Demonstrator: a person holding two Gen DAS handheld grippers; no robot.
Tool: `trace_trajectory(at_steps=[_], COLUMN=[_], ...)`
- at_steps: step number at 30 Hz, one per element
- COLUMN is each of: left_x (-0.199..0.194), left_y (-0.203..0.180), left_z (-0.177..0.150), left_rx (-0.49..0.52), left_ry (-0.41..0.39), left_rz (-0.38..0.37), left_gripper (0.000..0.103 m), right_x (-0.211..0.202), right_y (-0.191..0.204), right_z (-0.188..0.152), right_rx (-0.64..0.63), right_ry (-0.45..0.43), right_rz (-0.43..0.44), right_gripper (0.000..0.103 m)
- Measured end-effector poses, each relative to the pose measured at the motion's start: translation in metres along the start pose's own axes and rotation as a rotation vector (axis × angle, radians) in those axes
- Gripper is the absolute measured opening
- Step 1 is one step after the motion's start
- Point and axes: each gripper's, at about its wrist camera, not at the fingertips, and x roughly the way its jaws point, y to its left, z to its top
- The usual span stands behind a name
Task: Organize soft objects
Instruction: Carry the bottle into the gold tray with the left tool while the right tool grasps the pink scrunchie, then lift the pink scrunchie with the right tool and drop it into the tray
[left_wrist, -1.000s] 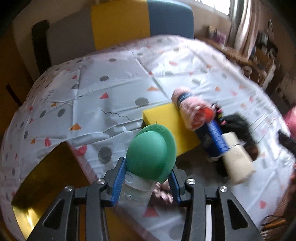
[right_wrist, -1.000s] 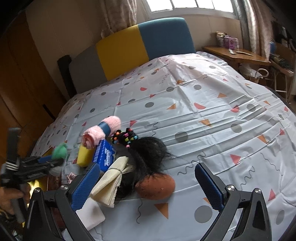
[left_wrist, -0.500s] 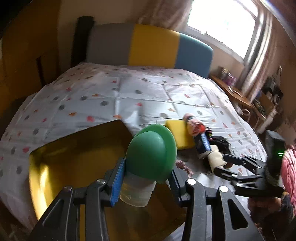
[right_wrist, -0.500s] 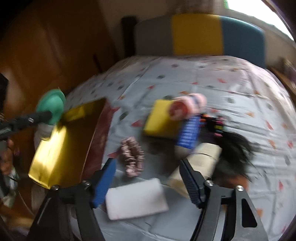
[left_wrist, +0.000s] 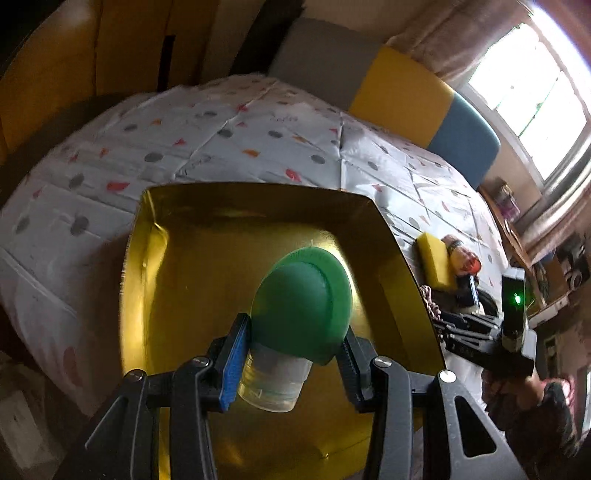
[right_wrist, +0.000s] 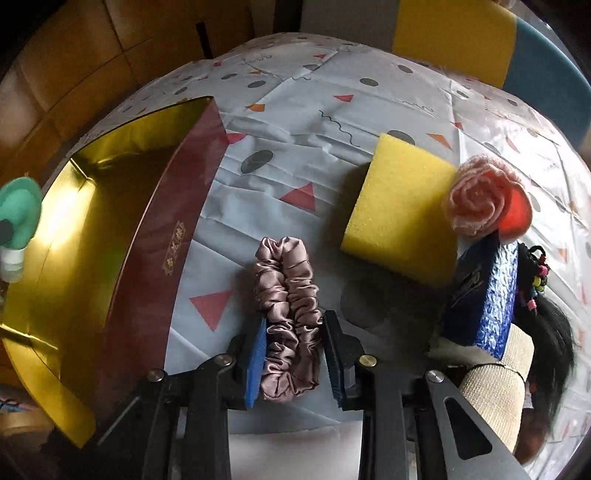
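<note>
right gripper (right_wrist: 291, 354) closing on the scrunchie (right_wrist: 286, 317), left gripper (left_wrist: 291, 354) carrying the green-capped bottle (left_wrist: 291, 332) over the gold box (left_wrist: 184, 258)

near: the right jaws have just been closing and the pink satin scrunchie sits between them, pads look to be touching its near end, though i can't confirm a firm pinch. its long axis runs straight away from the claw, in line with the fingers, so most of it lies beyond the tips. the right hand is the nearer one. further out and to the claw's right: yellow sponge (right_wrist: 399, 221), rolled pink cloth (right_wrist: 484, 199), blue pack (right_wrist: 484, 299). the box lies to the claw's left, so the coming carry goes that way. left claw is clamped on the bottle's clear body, cap up, directly above the box floor.
</note>
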Motion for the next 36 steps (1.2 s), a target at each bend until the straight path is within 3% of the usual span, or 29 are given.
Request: trace_trajectory(at_steps=[8,13,16,19,24,28,36], left_x=[0.052,0.085,0.094,0.083,0.051,0.014,-0.026], left_y=[-0.020,-0.037,-0.043,-0.048,-0.051,-0.055,-0.046], left_z=[0.033,0.055,0.061,0.061,0.048,0.017,-0.036], left_rx=[-0.072,-0.059,-0.052,-0.037,-0.011,0.063,0.066], left_ry=[0.042,0.043,0.054,0.018,-0.036,-0.117,-0.151], left_rz=[-0.049,0.029,0.051,0.026,0.043,0.129,0.202], left_gripper=[0.046,0.047,0.054,0.073,0.073,0.073,0.073], right_x=[0.001,-0.002,-0.002,-0.003,-0.003,-0.003,-0.005], right_y=[0.000,-0.002,-0.002,-0.003,-0.003,0.001,0.010], right_z=[0.001,-0.005,-0.006,-0.007,-0.006,-0.005,-0.008], right_rx=[-0.005,0.003,0.000,0.002,-0.002,-0.008,0.000], right_ry=[-0.011,-0.027,-0.032,-0.038,-0.037,-0.038,-0.059], right_rz=[0.013,0.023,0.022,0.027,0.020,0.002,-0.071], right_gripper=[0.030,0.030,0.030,0.030,0.030,0.030,0.030])
